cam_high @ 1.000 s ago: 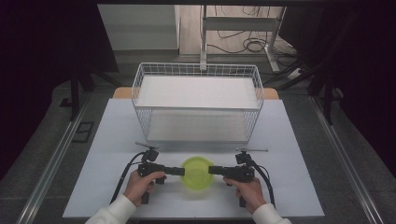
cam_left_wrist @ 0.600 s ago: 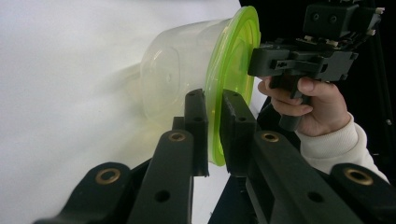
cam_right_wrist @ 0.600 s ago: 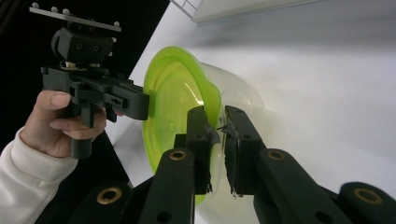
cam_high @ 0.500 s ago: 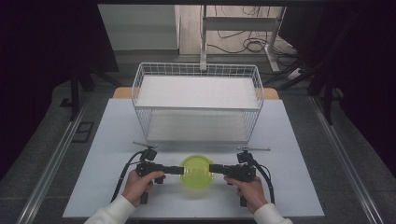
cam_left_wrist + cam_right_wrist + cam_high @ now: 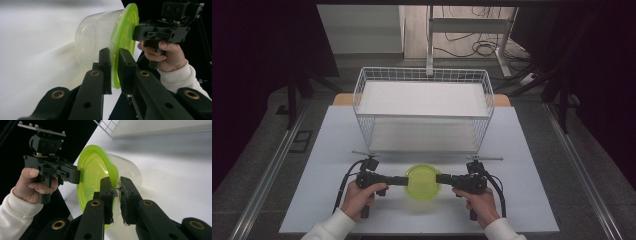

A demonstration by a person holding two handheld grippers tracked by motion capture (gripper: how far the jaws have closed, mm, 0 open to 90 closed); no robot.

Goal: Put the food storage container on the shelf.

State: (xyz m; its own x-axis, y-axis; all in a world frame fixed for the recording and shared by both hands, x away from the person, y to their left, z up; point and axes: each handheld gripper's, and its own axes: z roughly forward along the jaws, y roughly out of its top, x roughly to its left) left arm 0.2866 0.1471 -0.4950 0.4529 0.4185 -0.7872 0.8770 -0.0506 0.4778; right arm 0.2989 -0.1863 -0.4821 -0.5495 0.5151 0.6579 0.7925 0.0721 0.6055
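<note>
A clear plastic tub (image 5: 423, 192) with a lime-green lid (image 5: 423, 181) sits near the table's front edge between both hands. My left gripper (image 5: 404, 180) comes in from the left and is shut on the lid's rim. In the left gripper view its jaws pinch the green lid (image 5: 125, 30) edge-on, with the clear tub (image 5: 96, 42) beyond. My right gripper (image 5: 441, 178) is shut on the opposite rim. In the right gripper view its pads clamp the lid (image 5: 92, 170) beside the tub (image 5: 130, 175). Whether the tub touches the table I cannot tell.
A white wire basket (image 5: 362, 95) stands at the back middle of the white table (image 5: 532, 165), with nothing in it. Cables trail from both grippers toward the front edge. Dark floor and a desk frame lie beyond the table.
</note>
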